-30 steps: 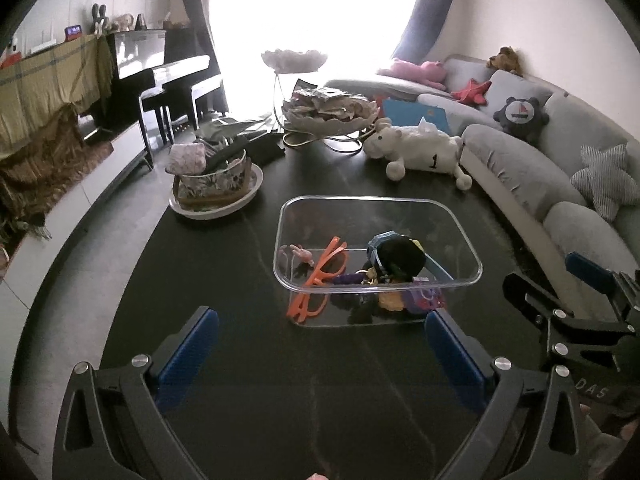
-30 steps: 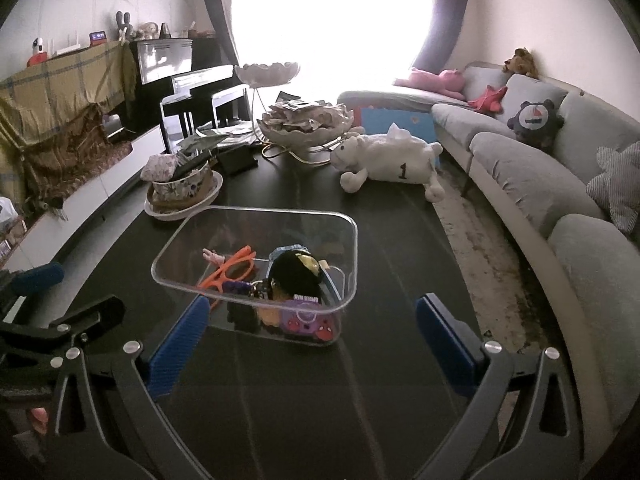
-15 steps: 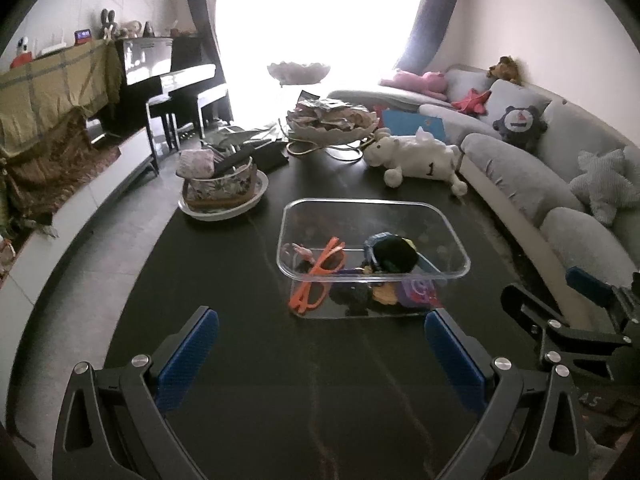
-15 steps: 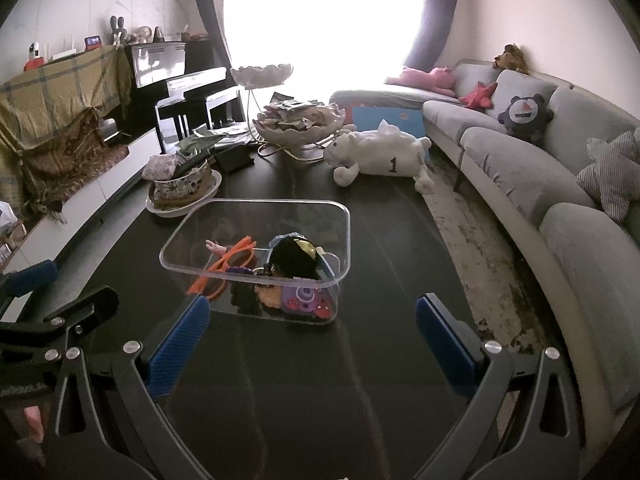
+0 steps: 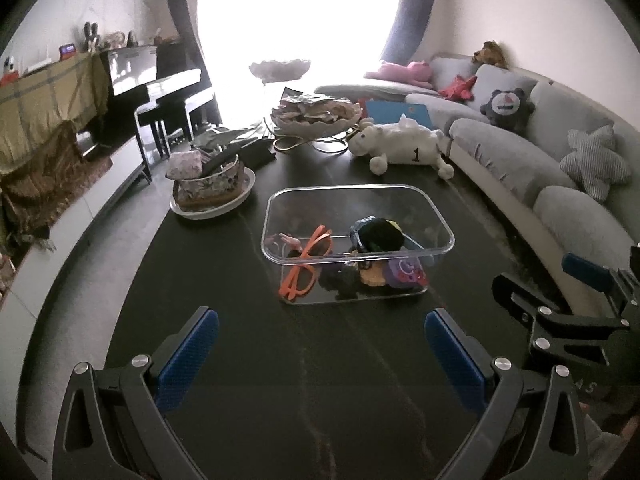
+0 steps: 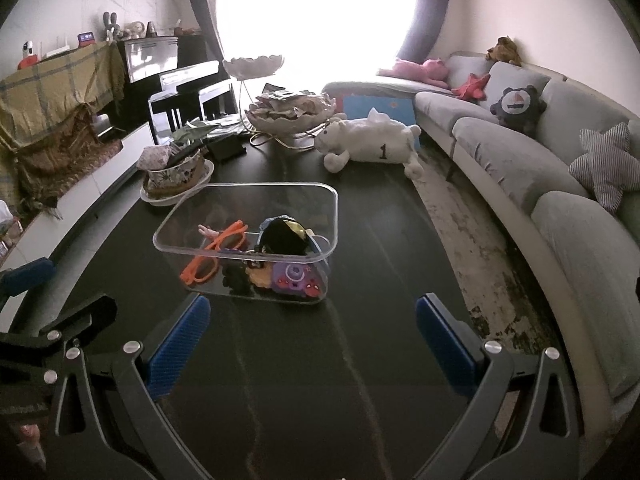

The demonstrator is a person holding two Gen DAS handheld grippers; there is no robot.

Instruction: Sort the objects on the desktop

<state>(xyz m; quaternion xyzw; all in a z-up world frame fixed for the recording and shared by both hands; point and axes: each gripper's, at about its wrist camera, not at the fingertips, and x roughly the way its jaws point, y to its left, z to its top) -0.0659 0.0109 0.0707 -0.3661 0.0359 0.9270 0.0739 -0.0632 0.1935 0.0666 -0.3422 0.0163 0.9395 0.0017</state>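
A clear plastic bin [image 5: 400, 192] [image 6: 256, 190] stands mid-table on the dark table [image 5: 320, 380] [image 6: 304, 360]. Inside lie orange glasses [image 5: 306, 264] [image 6: 212, 252], a black-and-yellow toy [image 5: 378, 234] [image 6: 284, 234] and a purple toy [image 5: 404, 270] [image 6: 294, 278]. My left gripper [image 5: 320, 352] hangs open over the near table, short of the bin, with nothing between its blue pads. My right gripper [image 6: 310, 340] is open too, just right of the left one, also empty. Each gripper shows at the edge of the other's view.
A floral bowl on a white plate [image 5: 212, 188] [image 6: 176, 178] sits left of the bin. A white plush sheep [image 5: 400, 146] [image 6: 368, 144] and a shell dish of packets [image 5: 316, 114] [image 6: 290, 110] stand at the far end. A grey sofa [image 5: 520, 152] curves along the right.
Both grippers have drawn back and risen from the bin, which now looks smaller and farther off. Both stay open and empty; the bin's contents have not moved.
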